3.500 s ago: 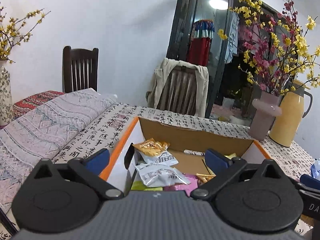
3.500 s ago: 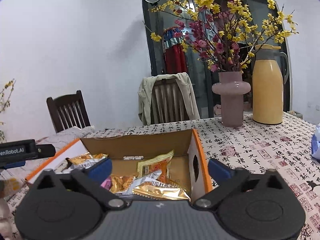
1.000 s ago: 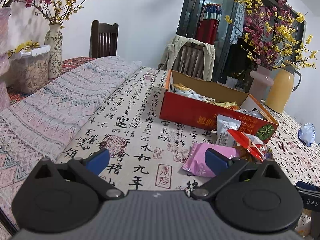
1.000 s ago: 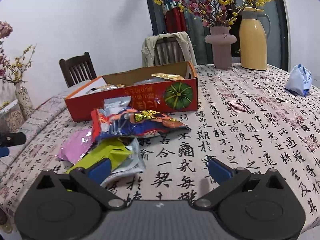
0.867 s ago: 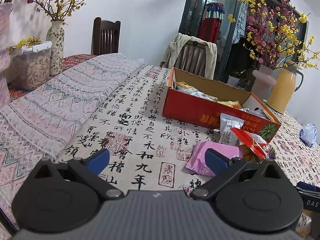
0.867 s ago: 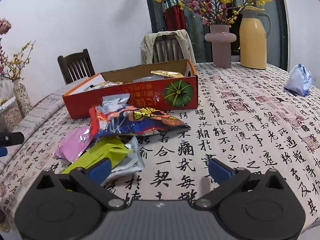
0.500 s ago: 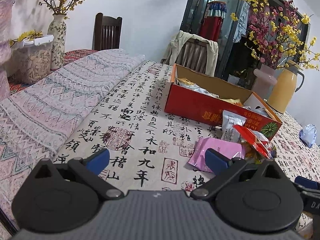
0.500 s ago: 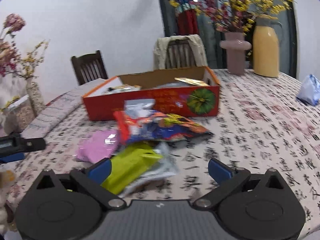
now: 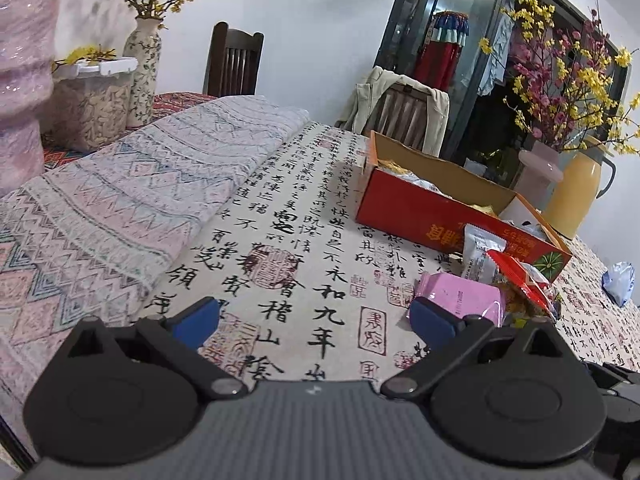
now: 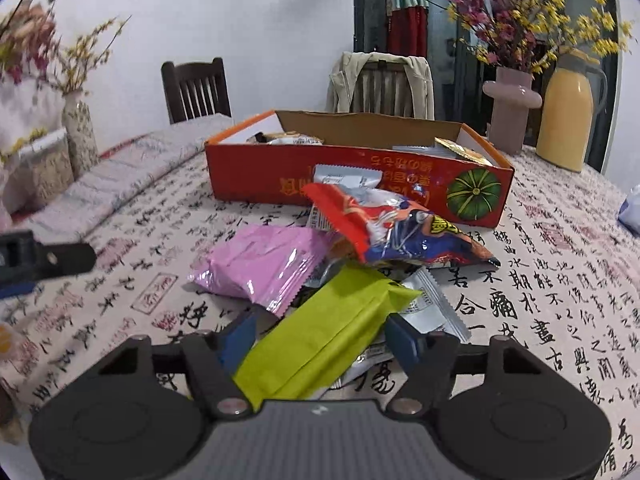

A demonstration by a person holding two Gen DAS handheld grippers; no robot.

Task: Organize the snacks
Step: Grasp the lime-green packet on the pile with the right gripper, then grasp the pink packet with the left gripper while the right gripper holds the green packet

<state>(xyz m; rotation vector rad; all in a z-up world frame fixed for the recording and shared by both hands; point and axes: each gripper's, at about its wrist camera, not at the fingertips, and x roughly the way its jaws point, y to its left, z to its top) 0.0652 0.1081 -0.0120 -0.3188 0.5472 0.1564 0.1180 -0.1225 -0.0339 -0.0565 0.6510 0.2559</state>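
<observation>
The right gripper (image 10: 320, 338) is closing around the green packet (image 10: 320, 336) atop the heap before the red box (image 10: 360, 184) — not yet clamped; next, likely a firm pinch and lift — while the left gripper (image 9: 314, 322) hovers open.

White walls (image 9: 320, 20); dark wooden chair (image 9: 233, 62) (another holds a jacket) beside glass doors (image 9: 460, 60).

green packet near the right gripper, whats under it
Under the green packet lies a silver packet, its crimped edge poking out on the right. The rest of it, and anything deeper, is covered.
</observation>
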